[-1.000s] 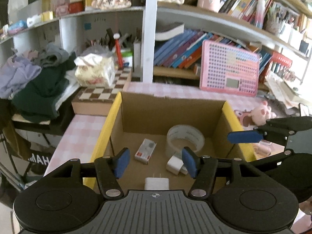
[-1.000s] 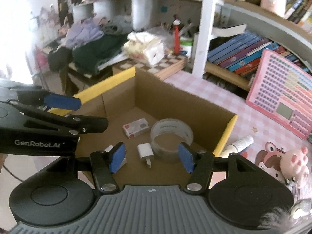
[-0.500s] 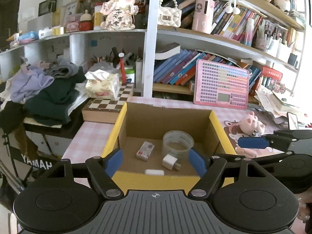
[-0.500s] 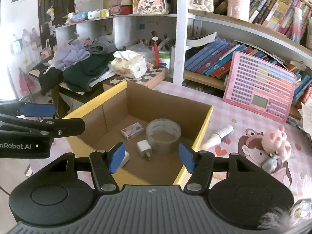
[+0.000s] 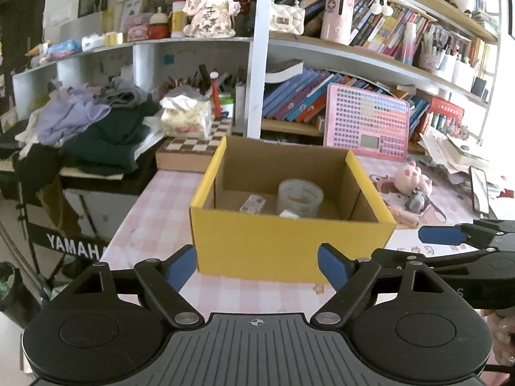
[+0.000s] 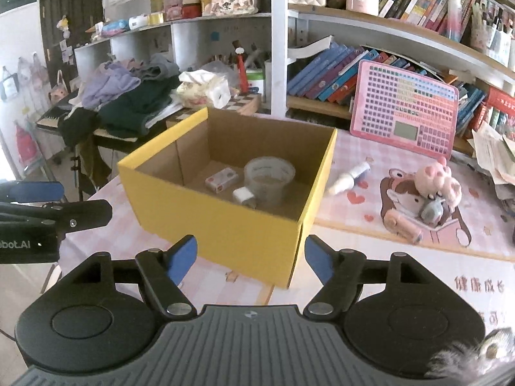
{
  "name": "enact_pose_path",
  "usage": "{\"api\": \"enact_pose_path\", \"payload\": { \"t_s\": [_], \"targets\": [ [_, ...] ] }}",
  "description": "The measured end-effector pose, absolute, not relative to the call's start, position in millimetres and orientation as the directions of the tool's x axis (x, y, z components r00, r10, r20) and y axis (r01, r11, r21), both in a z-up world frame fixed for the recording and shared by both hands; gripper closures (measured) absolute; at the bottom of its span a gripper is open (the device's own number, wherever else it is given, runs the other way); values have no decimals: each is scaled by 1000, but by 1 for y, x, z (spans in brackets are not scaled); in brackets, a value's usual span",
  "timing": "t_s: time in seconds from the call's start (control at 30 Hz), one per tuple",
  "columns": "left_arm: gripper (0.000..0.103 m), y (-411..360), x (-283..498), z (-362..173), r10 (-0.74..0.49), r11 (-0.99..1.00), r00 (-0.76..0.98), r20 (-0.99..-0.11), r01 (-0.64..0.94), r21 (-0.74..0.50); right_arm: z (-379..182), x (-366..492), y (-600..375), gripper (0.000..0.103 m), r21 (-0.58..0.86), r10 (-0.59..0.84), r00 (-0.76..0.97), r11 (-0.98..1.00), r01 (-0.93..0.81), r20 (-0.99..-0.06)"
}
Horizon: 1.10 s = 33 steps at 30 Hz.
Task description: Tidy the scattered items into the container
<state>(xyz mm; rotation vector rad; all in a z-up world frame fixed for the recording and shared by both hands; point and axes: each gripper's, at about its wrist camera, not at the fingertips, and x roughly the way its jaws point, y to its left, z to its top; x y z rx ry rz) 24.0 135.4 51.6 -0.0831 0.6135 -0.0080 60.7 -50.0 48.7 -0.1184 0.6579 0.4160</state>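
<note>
**Both grippers empty, short of the box**

L to R, as I see it from my station:

- Left gripper point(image 5: 257, 268): jaws wide and opening, nothing btwn them. It sits in front of the yellow box point(image 5: 289, 241), not touching. Its side shows at the left edge of the right wrist view point(image 6: 38, 193).
- Box stands on the pink checked table point(image 5: 154, 212), open top. Inside, L to R: small white carton point(image 6: 222, 179), white charger point(image 6: 243, 195), tape roll point(image 6: 269, 181). Carton and charger lie just beside the roll.
- Right gripper point(image 6: 250, 263): jaws at mid width and opening, nothing btwn them; near the box's front corner, apart from it.
- Outside the box, R side: white tube point(image 6: 349, 178) lying on the table just beside the box wall. Further R, pink plush toy point(image 6: 439, 189) on a printed mat, well apart from the box.
- Pink keypad board point(image 6: 407, 112) leans upright behind, against the shelf.
</note>
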Motion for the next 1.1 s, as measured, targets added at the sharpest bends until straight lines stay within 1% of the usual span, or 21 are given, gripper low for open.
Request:
{"api": "enact_pose_path", "payload": {
  "t_s": [0.3, 0.47, 0.63, 0.67, 0.7, 0.77, 1.1],
  "targets": [
    [17, 134, 3, 39, -29, 999, 799, -600, -2, -51, 37, 35, -45, 28, 20, 322, 703, 916, -401, -634],
    [17, 140, -3, 28, -16, 998, 776, -631, -29, -61, 30, 24, -46, 20, 8, 306, 695, 918, -397, -651],
    [16, 142, -6, 19, -13, 996, 758, -652, -51, -79, 24, 18, -50, 19, 1, 275, 691, 930, -368, -668],
    [13, 141, -7, 18, -13, 996, 755, -655, -50, -77, 23, 17, -51, 18, -1, 270, 691, 931, -366, -671],
    [10, 139, -7, 18, -14, 996, 754, -657, -47, -75, 23, 16, -52, 18, -4, 267, 690, 931, -364, -673],
    [8, 136, -8, 16, -21, 997, 753, -658, -35, -71, 21, 13, -52, 18, -12, 258, 687, 932, -361, -679],
    [8, 112, -7, 5, -113, 993, 694, -711, 88, -72, 16, 1, -61, 16, -38, 202, 683, 947, -319, -702]
  ]
}}
